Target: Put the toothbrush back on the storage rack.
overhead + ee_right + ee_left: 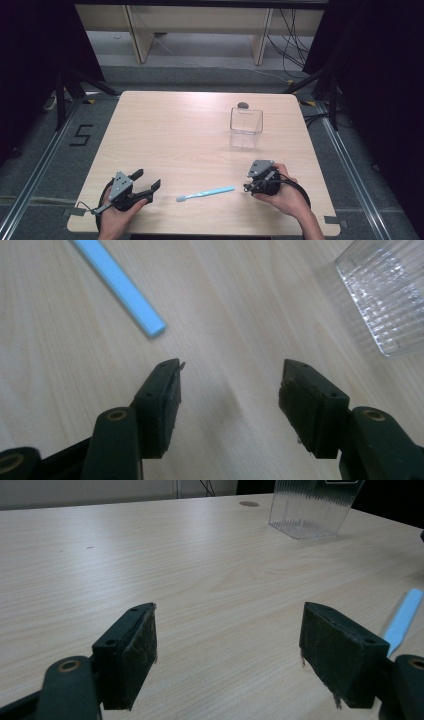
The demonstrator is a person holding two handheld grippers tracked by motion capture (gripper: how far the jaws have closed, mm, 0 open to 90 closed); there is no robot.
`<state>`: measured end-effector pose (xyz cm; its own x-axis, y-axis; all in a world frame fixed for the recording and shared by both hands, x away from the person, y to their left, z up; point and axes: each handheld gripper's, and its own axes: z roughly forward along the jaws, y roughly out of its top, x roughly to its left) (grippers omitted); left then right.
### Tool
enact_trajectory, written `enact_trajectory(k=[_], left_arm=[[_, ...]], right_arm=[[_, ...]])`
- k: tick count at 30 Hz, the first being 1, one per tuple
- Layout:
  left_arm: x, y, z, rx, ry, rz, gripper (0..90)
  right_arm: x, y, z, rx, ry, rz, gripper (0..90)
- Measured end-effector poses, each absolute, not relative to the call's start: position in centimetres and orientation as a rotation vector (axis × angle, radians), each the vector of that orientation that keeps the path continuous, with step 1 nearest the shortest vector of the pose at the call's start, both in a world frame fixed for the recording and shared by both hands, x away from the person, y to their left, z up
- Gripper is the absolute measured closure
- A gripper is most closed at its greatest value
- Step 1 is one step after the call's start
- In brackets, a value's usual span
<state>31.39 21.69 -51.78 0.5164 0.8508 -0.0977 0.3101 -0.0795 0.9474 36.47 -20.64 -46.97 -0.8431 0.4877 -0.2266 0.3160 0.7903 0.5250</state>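
Note:
A light blue toothbrush [206, 193] lies flat on the wooden table [165, 130] near its front edge, bristle head pointing left. Its handle shows in the left gripper view [404, 620] and its handle end in the right gripper view [120, 287]. A clear ribbed plastic cup [246, 127] stands upright at the back right, also seen as cup [314, 507] and cup [387, 292]. My left gripper [147, 180] rests at the front left, open, nothing between its jaws. My right gripper [249, 184] sits just right of the toothbrush handle, open and empty.
A small dark round mark [243, 105] sits on the table behind the cup. Black curtains and stands flank the table, with a wooden bench beyond the far edge. Bare tabletop stretches across the left and middle.

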Motion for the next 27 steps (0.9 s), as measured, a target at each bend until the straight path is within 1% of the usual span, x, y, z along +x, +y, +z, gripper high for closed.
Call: enact_trajectory(k=[3,8,13,15,20,21,27], left_arm=[[31.3,21.6,-51.5,1.696,0.992,0.593,23.0],[31.4,21.4,-51.9,1.738,0.973,0.556,24.5],[31.4,21.3,-51.7,1.756,0.963,0.547,25.0],[31.5,21.3,-51.6,1.776,0.964,0.542,25.1],[31.5,21.1,-51.5,1.782,0.959,0.540,25.3],[31.5,21.1,-51.5,1.783,0.956,0.539,25.2],[31.6,21.0,-51.5,1.778,0.944,0.534,25.2]], right_arm=[[36.9,-20.1,-46.5,0.539,2.700,0.595,43.4],[37.6,-19.2,-45.9,0.439,2.789,0.494,45.7],[38.0,-18.7,-45.5,0.419,2.834,0.416,47.2],[38.5,-18.3,-45.2,0.354,2.861,0.364,48.4],[39.0,-17.9,-45.1,0.295,2.880,0.287,49.3],[39.1,-17.6,-45.1,0.299,2.896,0.220,49.5],[39.3,-16.8,-45.0,0.254,2.917,0.182,50.1]])
